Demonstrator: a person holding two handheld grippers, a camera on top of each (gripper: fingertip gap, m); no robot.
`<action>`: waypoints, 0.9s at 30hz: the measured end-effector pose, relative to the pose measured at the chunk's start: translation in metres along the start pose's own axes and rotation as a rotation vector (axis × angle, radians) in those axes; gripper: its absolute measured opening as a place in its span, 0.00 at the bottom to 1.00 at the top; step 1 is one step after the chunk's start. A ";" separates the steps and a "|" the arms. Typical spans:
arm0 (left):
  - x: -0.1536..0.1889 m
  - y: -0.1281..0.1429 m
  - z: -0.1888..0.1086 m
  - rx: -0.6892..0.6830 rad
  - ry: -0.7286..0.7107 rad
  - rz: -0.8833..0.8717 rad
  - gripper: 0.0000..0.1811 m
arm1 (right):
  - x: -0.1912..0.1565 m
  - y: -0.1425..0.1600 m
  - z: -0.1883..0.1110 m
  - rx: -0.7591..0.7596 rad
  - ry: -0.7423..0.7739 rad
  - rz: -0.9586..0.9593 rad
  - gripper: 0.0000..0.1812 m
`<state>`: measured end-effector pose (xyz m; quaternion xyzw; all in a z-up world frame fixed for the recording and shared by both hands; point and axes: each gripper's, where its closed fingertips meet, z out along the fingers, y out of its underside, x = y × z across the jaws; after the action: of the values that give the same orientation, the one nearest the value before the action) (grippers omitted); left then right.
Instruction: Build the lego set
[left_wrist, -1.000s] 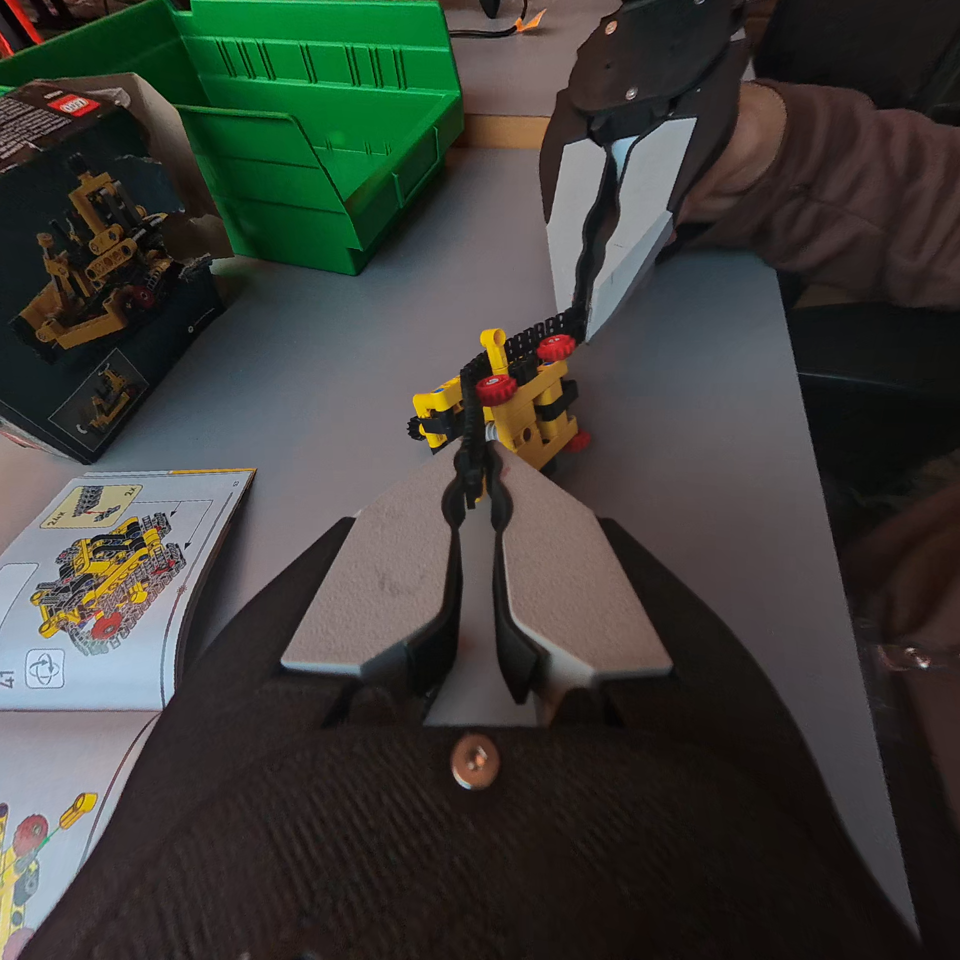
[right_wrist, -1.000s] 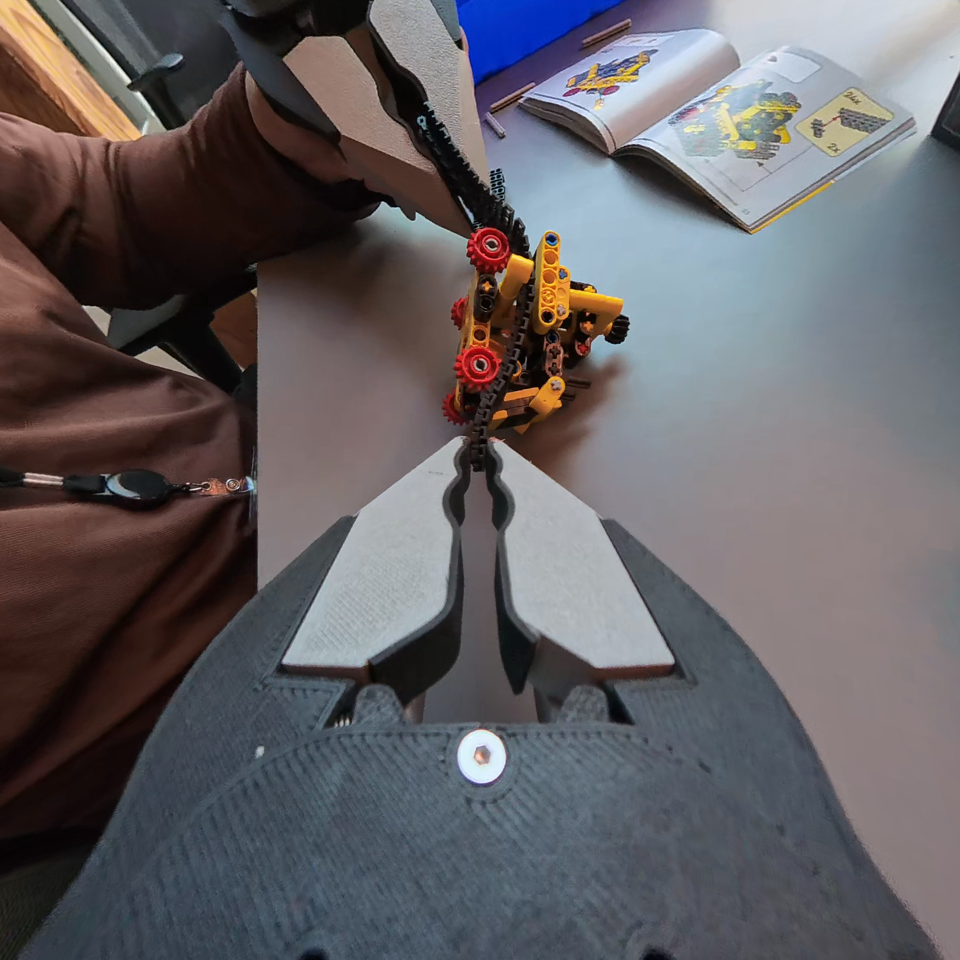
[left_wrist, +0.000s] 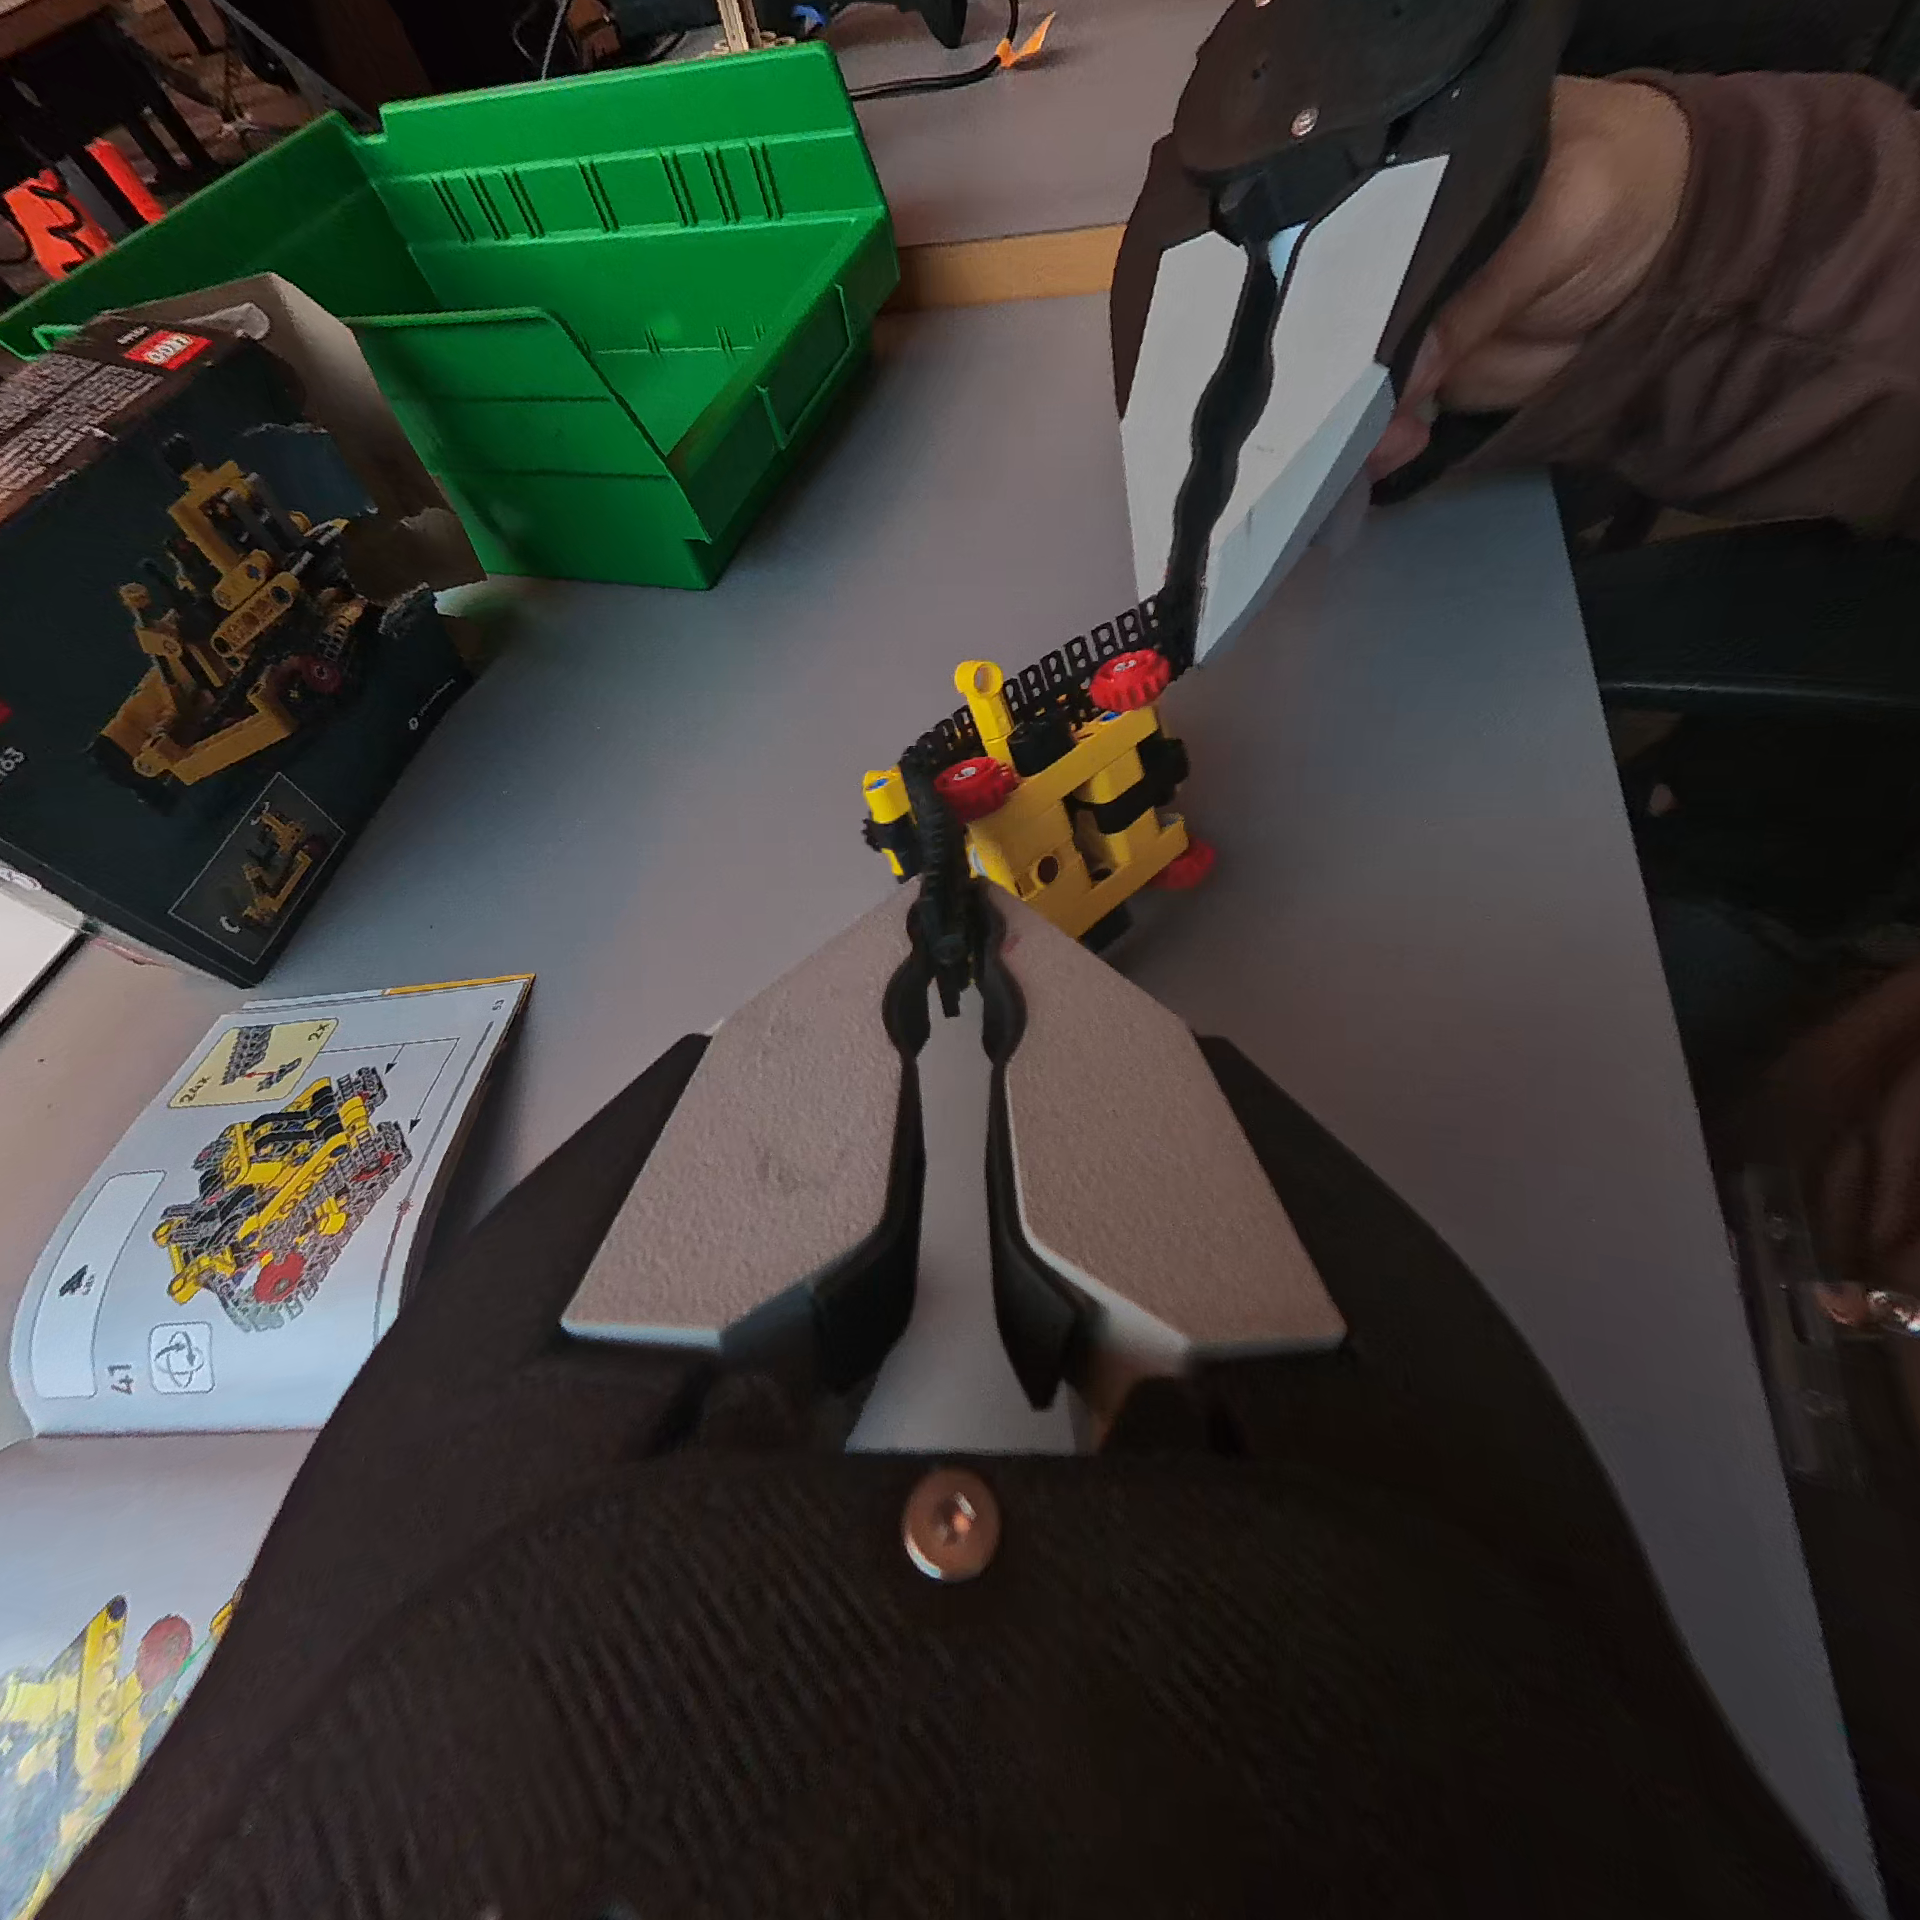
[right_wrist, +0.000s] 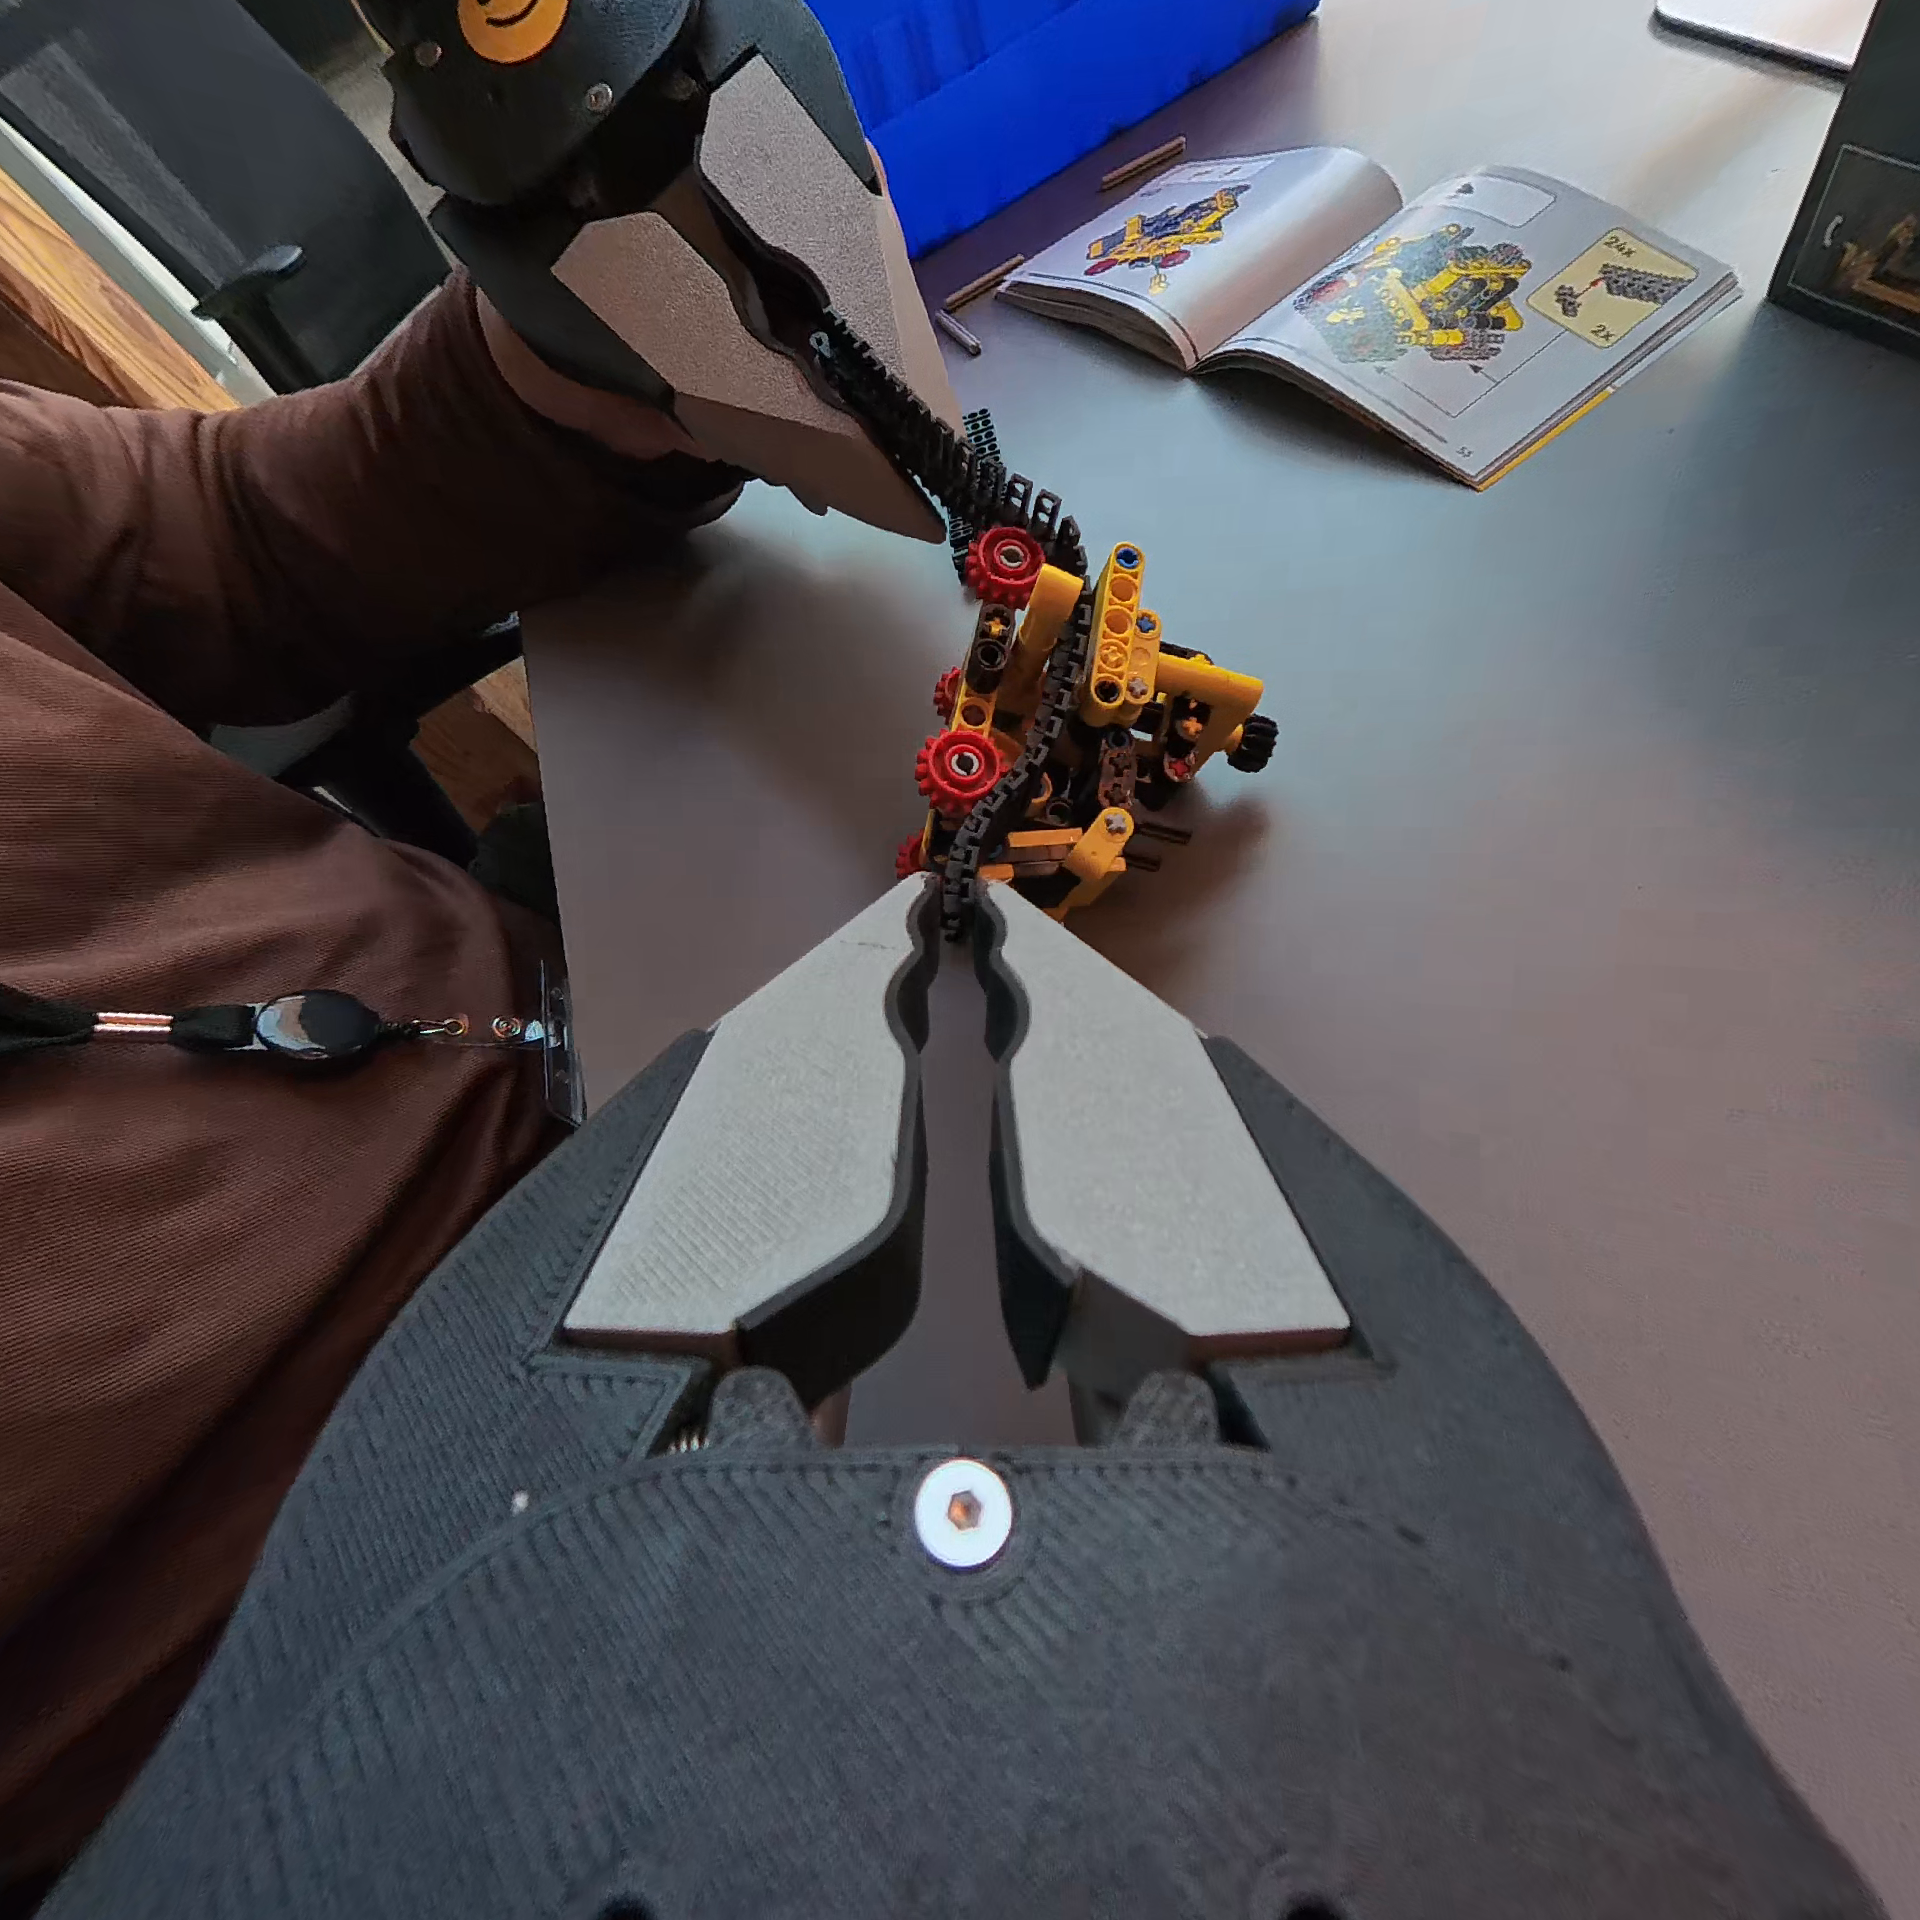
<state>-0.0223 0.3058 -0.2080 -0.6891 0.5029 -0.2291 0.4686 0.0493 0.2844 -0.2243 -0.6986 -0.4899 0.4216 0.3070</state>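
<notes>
A yellow lego vehicle model (left_wrist: 1070, 821) with red sprocket wheels lies on its side on the grey table (left_wrist: 727, 727). It also shows in the right wrist view (right_wrist: 1122, 675). A black track chain (left_wrist: 1060, 675) is draped over its red wheels. My left gripper (left_wrist: 951, 940) is shut on one end of the track at the model's near side. My right gripper (left_wrist: 1184, 623) comes from the upper right and is shut on the other end. In the right wrist view, my right gripper (right_wrist: 956, 909) pinches the track (right_wrist: 1029, 748) and my left gripper (right_wrist: 935, 499) holds the far end.
A green bin (left_wrist: 623, 312) and the set's box (left_wrist: 208, 644) stand at the far left. An open instruction booklet (left_wrist: 260, 1195) lies left of my left gripper and shows in the right wrist view (right_wrist: 1403, 291). A blue bin (right_wrist: 1039, 83) stands behind it. The table edge (left_wrist: 1621, 935) runs close on the right.
Both grippers keep their hold on the track ends. The scene sits slightly lower in both views. The model has hardly moved.
</notes>
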 end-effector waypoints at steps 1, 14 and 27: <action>0.000 0.000 0.000 0.002 0.003 -0.001 0.00 | -0.001 0.000 -0.001 0.002 -0.002 0.003 0.01; 0.021 -0.005 0.001 0.036 0.098 0.040 0.00 | -0.015 0.002 -0.005 0.022 -0.003 0.016 0.01; 0.025 -0.003 -0.005 0.039 0.116 0.053 0.00 | -0.024 0.005 -0.007 0.037 -0.003 0.028 0.01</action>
<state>-0.0155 0.2812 -0.2072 -0.6518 0.5428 -0.2659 0.4580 0.0535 0.2599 -0.2182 -0.6990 -0.4727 0.4359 0.3130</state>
